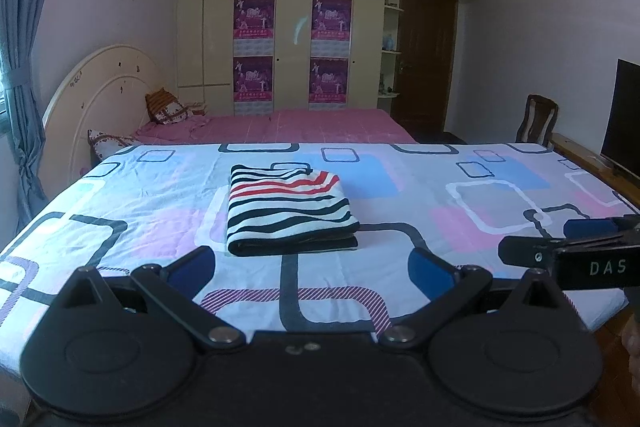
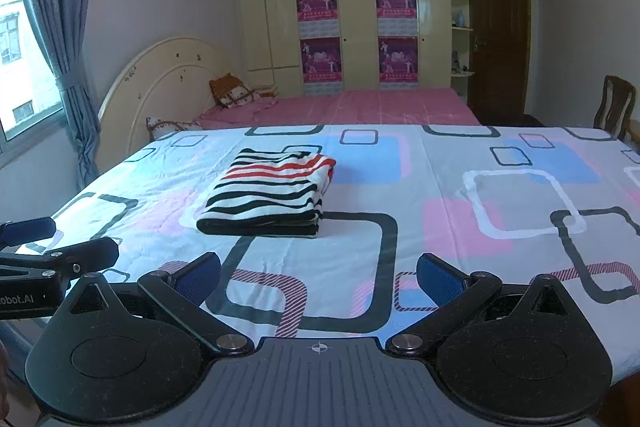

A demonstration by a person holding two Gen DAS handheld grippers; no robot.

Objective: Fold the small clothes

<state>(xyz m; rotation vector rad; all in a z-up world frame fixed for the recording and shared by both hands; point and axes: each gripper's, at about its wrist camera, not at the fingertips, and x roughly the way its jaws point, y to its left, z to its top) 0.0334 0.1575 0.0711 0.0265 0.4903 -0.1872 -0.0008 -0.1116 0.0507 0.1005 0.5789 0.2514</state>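
A striped garment (image 1: 289, 211), white with black and red stripes, lies folded into a neat rectangle on the patterned sheet (image 1: 440, 195). It also shows in the right wrist view (image 2: 269, 191). My left gripper (image 1: 310, 269) is open and empty, held back from the garment near the front edge. My right gripper (image 2: 318, 277) is open and empty, to the right of the garment and apart from it. The right gripper shows at the right of the left wrist view (image 1: 560, 247), and the left gripper shows at the left of the right wrist view (image 2: 52, 247).
The work surface is covered by a sheet (image 2: 480, 195) with squares in pink, blue and black. Behind it is a pink bed (image 1: 288, 127) with a cream headboard (image 1: 100, 95), wardrobes (image 1: 280, 27), a wooden chair (image 1: 536, 119) and a dark screen (image 1: 624, 115) at right.
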